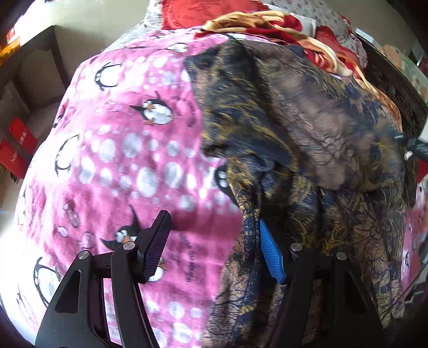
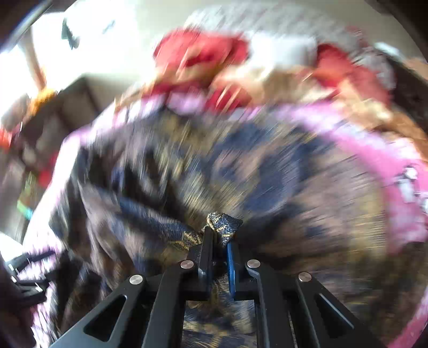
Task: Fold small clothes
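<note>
A dark brown, navy and gold patterned garment [image 1: 315,150] lies rumpled on a pink penguin blanket [image 1: 128,150]. My left gripper [image 1: 214,246] is open just above the blanket; its blue pad touches the garment's left edge, nothing between the jaws. The right wrist view is motion-blurred. There my right gripper [image 2: 220,235] is shut on a bunched fold of the garment [image 2: 224,224], and the rest of the cloth [image 2: 240,166] spreads ahead of it. The right gripper's tip shows at the left wrist view's right edge [image 1: 412,144].
A heap of red, gold and white floral bedding [image 1: 267,24] lies behind the garment. The bed's left edge drops to a floor with a brown cabinet [image 1: 40,69] and red boxes [image 1: 18,144]. A dark headboard [image 1: 396,88] runs along the right.
</note>
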`<state>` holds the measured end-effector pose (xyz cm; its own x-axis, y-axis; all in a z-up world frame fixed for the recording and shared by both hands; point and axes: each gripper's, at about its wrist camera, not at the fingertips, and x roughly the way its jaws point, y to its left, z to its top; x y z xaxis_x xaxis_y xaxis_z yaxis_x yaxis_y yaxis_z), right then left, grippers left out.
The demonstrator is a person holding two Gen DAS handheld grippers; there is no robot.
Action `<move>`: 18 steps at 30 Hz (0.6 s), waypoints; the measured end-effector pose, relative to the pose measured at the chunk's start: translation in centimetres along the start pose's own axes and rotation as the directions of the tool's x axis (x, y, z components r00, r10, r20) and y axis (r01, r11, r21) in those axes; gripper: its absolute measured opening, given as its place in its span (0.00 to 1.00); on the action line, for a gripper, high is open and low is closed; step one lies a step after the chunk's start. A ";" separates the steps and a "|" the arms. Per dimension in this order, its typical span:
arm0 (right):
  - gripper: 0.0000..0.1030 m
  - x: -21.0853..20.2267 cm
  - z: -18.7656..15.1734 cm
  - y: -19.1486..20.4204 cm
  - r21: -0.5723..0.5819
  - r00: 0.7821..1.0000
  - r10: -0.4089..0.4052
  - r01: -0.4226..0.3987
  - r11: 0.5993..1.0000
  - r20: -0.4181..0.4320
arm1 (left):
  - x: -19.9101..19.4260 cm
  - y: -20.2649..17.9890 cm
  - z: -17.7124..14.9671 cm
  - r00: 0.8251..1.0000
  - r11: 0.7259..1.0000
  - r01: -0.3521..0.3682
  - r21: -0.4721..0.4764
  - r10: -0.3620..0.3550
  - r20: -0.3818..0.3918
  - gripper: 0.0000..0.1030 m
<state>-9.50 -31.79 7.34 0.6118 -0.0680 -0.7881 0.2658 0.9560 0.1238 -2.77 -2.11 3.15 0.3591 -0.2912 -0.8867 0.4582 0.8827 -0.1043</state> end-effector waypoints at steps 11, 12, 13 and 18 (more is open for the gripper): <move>0.47 -2.3 1.0 -9.1 0.214 0.978 -0.202 0.207 0.955 -0.044 | 0.8 0.2 1.4 1.000 1.000 -0.017 -0.023 0.017 0.014 0.63; 0.50 -3.0 1.0 -8.3 0.208 0.977 -0.211 0.208 0.956 -0.010 | 0.8 0.5 1.4 1.000 0.999 -0.023 -0.031 0.024 0.016 0.63; 0.52 -3.9 1.3 -6.8 0.193 0.974 -0.223 0.212 0.958 0.038 | 0.7 1.0 1.6 0.999 0.999 -0.031 -0.042 0.032 0.020 0.63; 0.55 -3.2 2.1 2.1 0.051 0.986 0.165 -0.165 0.985 0.011 | 0.5 3.2 2.0 0.997 0.992 -0.060 -0.108 0.065 0.042 0.63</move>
<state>-9.36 -30.14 11.38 0.6555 0.0872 -0.7501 0.1991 0.9382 0.2831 0.50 -0.14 3.23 0.4221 -0.2484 -0.8719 0.3456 0.9332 -0.0985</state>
